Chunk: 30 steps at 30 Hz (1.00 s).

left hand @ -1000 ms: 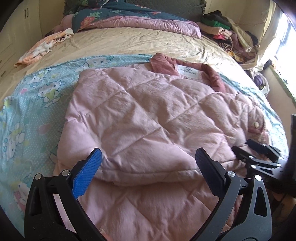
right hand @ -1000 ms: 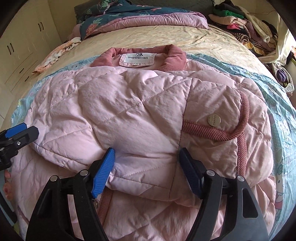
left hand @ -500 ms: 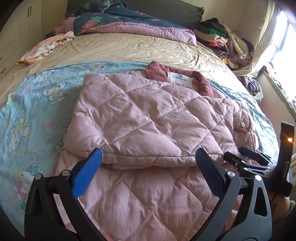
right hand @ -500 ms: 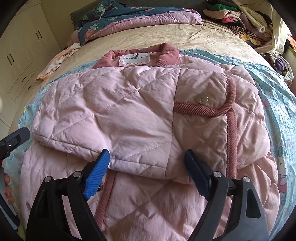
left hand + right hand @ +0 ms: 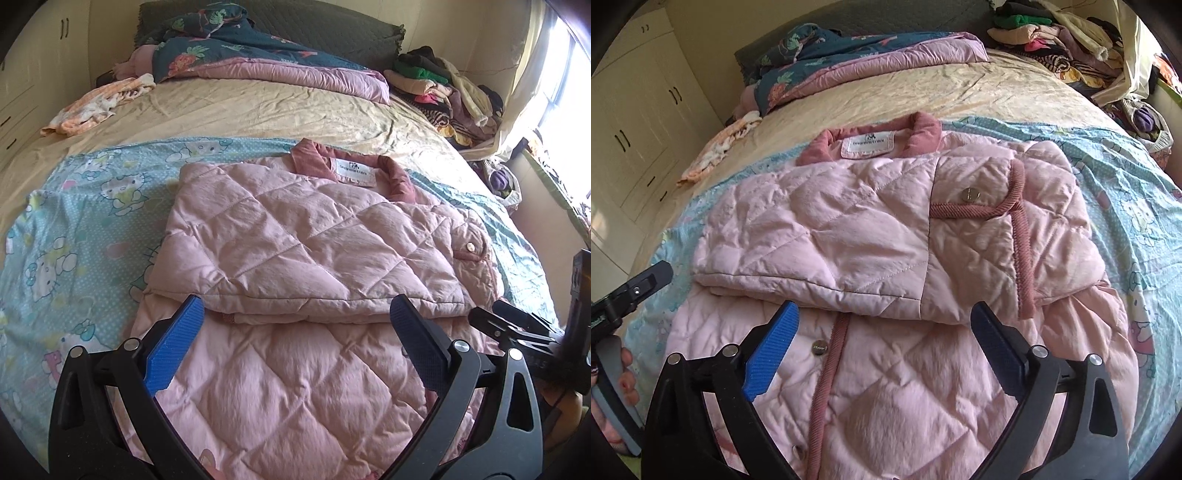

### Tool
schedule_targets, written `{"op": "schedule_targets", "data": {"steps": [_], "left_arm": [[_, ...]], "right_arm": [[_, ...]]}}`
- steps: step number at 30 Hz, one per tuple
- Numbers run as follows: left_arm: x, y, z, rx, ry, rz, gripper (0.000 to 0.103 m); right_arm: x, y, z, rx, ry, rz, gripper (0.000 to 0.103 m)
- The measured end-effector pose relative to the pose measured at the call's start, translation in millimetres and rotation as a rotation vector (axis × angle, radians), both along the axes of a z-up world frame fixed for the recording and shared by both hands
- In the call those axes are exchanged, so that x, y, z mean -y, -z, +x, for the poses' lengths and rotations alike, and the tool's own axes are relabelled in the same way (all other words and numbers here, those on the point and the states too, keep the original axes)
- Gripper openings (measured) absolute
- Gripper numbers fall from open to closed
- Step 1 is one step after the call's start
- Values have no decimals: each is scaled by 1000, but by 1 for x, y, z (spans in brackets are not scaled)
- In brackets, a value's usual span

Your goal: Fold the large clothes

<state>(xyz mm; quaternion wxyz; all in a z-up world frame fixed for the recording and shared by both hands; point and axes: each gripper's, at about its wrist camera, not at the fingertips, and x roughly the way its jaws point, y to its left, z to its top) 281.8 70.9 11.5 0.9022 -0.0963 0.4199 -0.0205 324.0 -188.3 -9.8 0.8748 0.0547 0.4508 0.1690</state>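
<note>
A pink quilted jacket (image 5: 306, 240) (image 5: 849, 225) lies on the bed with its darker pink collar and white label at the far end. Its sides are folded in over the middle, and the lower part spreads flat toward me. My left gripper (image 5: 295, 314) hangs open just above the near folded edge with nothing between its fingers. My right gripper (image 5: 886, 314) hovers over the same edge, jaws still opening, nothing between them. The right gripper's tips (image 5: 506, 321) show at the right edge of the left wrist view. The left gripper's tip (image 5: 642, 284) shows at the left of the right wrist view.
The jacket rests on a light blue cartoon-print sheet (image 5: 74, 229) over a beige bedspread (image 5: 258, 107). A rumpled quilt (image 5: 258, 62) and a clothes pile (image 5: 443, 85) lie at the bed's far end. Cream wardrobes (image 5: 635, 122) stand left. A hand (image 5: 617, 373) holds the left gripper.
Both grippers have pulled back and up from the jacket's folded edge, so more of the lower part shows. The right gripper's jaws have spread wider. The jacket lies still.
</note>
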Motion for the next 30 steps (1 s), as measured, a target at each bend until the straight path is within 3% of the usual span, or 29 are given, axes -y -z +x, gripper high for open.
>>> {"op": "schedule_targets", "data": {"steps": [9,10,30], "left_arm": [[9,-13,-16,17,15,-6,95],[9,-15,-18,22,16,-7,95],[11,-49,-57,98,25,-32,95]], "right_arm": [[12,-32,-25,66,7,32,95],[13,-34,-27,68,8,32,99],[28,-86,-74,179,7,88,99]]}}
